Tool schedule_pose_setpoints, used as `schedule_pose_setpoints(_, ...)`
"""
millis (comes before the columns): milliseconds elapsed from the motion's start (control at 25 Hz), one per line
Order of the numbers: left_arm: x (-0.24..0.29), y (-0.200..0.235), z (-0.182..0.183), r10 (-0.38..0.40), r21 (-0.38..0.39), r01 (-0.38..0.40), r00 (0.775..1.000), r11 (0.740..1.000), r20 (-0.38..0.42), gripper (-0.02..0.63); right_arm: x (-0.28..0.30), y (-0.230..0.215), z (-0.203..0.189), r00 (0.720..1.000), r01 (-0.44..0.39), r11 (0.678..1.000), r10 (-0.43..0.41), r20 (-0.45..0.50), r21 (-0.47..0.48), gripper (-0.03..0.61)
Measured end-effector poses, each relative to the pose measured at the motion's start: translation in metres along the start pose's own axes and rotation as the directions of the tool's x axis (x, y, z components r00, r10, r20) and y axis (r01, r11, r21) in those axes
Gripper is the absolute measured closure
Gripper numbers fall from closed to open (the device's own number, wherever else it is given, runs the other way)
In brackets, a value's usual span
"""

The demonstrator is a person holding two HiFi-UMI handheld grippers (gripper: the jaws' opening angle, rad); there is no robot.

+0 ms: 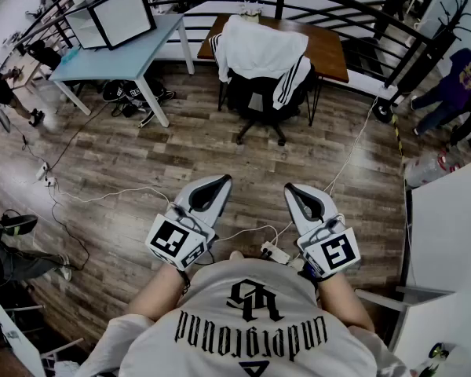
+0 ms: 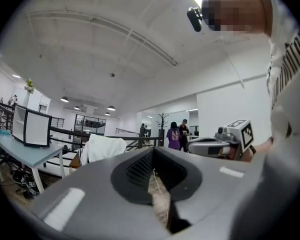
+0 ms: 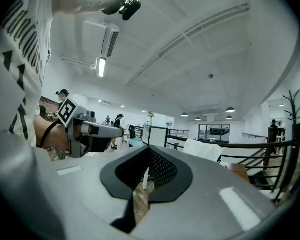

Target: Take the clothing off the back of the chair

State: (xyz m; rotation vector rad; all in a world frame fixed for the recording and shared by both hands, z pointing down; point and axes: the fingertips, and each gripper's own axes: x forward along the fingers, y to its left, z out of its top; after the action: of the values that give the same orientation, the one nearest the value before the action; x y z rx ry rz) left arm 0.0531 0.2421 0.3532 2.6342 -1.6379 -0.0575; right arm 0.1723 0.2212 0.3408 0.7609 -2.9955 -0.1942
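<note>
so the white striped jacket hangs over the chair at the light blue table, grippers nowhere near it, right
Not quite. The head view shows the chair stands at the brown wooden desk, not the light blue table. The rest holds: the white striped jacket hangs over its back, and the left gripper and right gripper are nowhere near it.

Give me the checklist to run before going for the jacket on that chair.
1. Jacket draped over the back of the chair: ok.
2. Left gripper holds nothing: ok.
3. Right gripper holds nothing: ok.
4. Jaws apart for a grasp: not ok, both pairs are together.
5. Chair within reach: not ok, a stretch of floor lies between it and the grippers.
6. Footing: not ok, a power strip and its cable lie just ahead.
</note>
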Motion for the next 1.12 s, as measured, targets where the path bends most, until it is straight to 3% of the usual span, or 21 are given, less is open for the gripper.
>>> schedule_pose_setpoints(800,-0.044,0.024,-0.003,-0.005,-0.017,0.005,1.0,1.0,0.017,0.565,0.01,0.031,0.008,0.999,0.048,0.999,-0.048,-0.009,-0.022,0.578)
schedule_pose_setpoints(1120,-0.043,0.033,0.001,0.004,-0.005,-0.004,1.0,1.0,0.014,0.565,0.02,0.02,0.009,0.998,0.069,0.997,-0.068,0.014,-0.02,0.578)
